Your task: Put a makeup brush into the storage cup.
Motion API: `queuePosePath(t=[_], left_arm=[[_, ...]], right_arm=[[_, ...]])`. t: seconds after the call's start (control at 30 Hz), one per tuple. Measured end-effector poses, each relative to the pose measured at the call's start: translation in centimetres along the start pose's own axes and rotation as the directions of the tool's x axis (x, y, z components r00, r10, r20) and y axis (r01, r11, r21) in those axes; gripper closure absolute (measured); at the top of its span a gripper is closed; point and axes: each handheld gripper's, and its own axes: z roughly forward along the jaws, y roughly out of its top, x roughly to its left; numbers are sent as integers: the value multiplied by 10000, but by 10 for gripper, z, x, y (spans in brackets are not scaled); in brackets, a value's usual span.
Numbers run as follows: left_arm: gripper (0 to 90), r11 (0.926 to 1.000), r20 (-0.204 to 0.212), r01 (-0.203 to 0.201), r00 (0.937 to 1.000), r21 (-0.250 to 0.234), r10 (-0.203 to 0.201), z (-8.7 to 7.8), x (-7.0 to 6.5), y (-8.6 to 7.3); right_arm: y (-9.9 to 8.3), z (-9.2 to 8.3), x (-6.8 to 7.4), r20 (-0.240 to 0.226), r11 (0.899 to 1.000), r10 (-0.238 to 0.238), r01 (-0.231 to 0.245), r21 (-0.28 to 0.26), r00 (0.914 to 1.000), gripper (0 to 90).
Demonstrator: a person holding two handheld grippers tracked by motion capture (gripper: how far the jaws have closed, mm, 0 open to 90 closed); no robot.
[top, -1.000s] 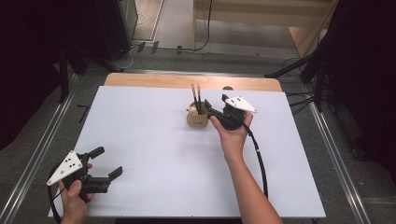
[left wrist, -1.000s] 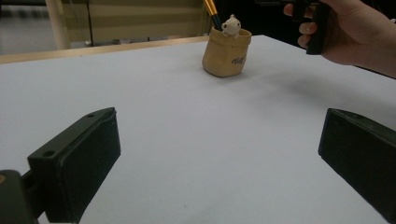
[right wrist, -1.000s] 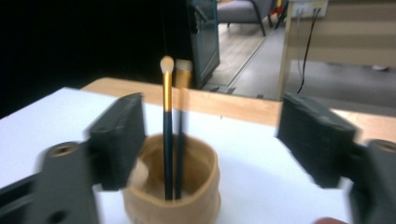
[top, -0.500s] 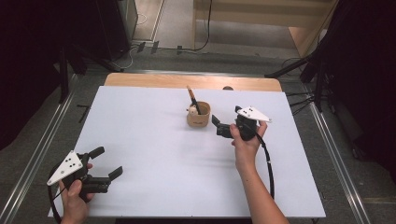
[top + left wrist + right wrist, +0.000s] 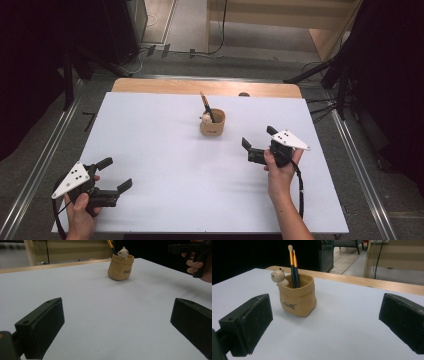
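Both tongs stand released with nothing between the jaws: the right tongs (image 5: 256, 150), whose jaws have just been opening, sit off to the right of the pot (image 5: 212, 123), and the left tongs (image 5: 114, 176) hover low over the near left corner of the table (image 5: 165, 145), well apart from everything. That small tan pot stands upright toward the far middle of the table, a little bear figure (image 5: 278, 276) on its rim and two slim brushes (image 5: 293, 266) leaning inside. It looks light and likely soft-walled (the sides sag like a pouch), so a squeeze across the body could buckle it or tip it. Each brush is stiff, thin and probably slick; the upper shaft, clear of the rim, seems the best place to pinch.
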Motion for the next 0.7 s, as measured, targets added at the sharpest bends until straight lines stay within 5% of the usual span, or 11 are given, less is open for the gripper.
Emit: queuePosePath(t=[0.7], left_arm=[[0,10000,-2,-4,10000,-12,4,0,0,0]], right_arm=[[-35,-57,-23,475,9998,-92,85,160,9988,0]])
